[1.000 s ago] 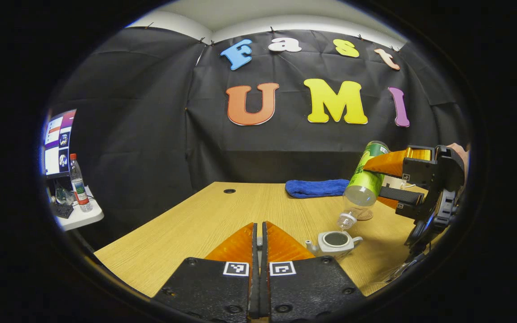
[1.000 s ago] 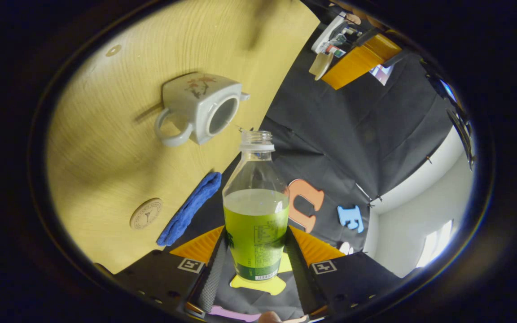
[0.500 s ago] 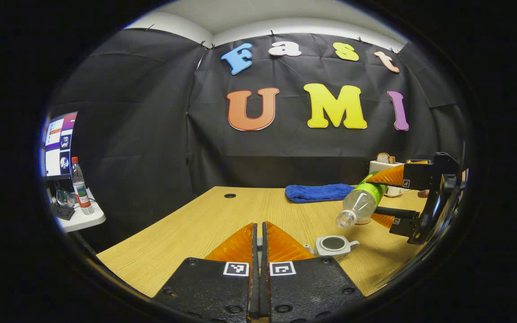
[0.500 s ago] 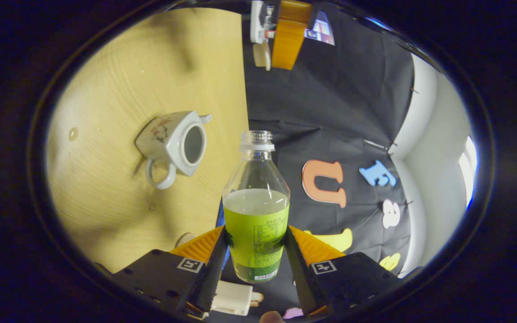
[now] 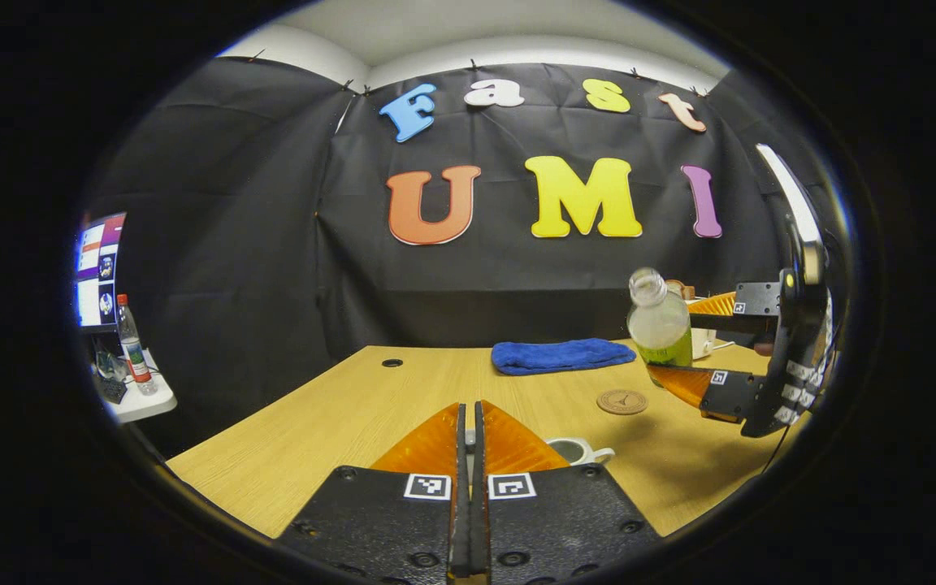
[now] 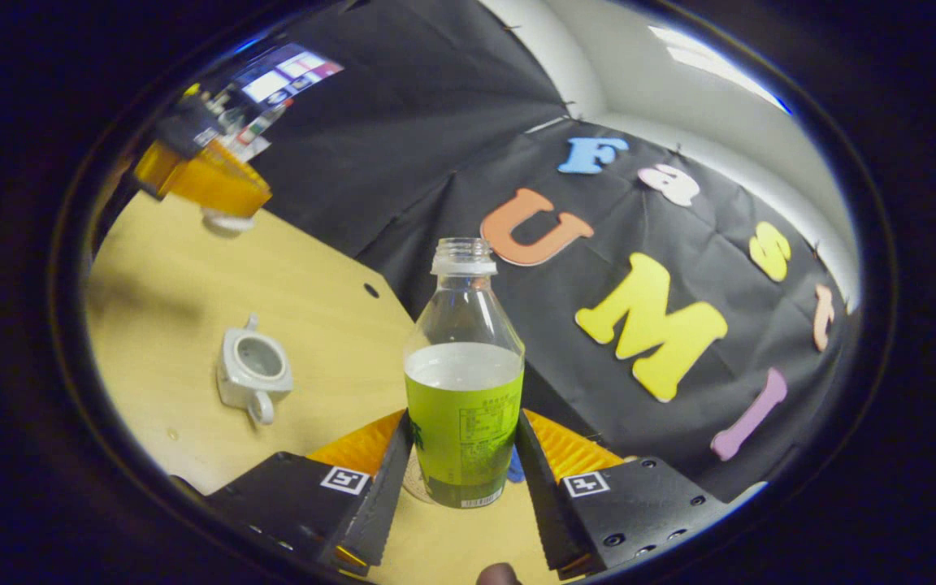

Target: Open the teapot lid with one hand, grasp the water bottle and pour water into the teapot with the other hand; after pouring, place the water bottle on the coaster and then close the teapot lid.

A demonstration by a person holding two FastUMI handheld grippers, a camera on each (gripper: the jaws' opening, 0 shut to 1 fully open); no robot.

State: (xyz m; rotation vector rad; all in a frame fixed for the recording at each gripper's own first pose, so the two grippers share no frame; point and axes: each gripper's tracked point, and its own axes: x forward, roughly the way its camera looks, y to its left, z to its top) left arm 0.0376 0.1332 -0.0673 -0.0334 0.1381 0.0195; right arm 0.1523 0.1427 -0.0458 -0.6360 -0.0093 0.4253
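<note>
The grey teapot stands open on the wooden table; in the left gripper view the teapot peeks out behind my finger. My left gripper is shut, and the right gripper view shows the left gripper held high with the pale teapot lid hanging from it. My right gripper is shut on the water bottle, uncapped and upright with a green label. In the left gripper view the bottle hangs in the right gripper, just right of and above the round coaster.
A folded blue towel lies at the table's far side, behind the coaster. A small cable hole sits at the far left of the table. Off the left edge stand a monitor and a side table with another bottle.
The bottle has swung from tilted, mouth down over the teapot, back to upright and moved right toward the coaster. My left gripper stays shut on the lid.
</note>
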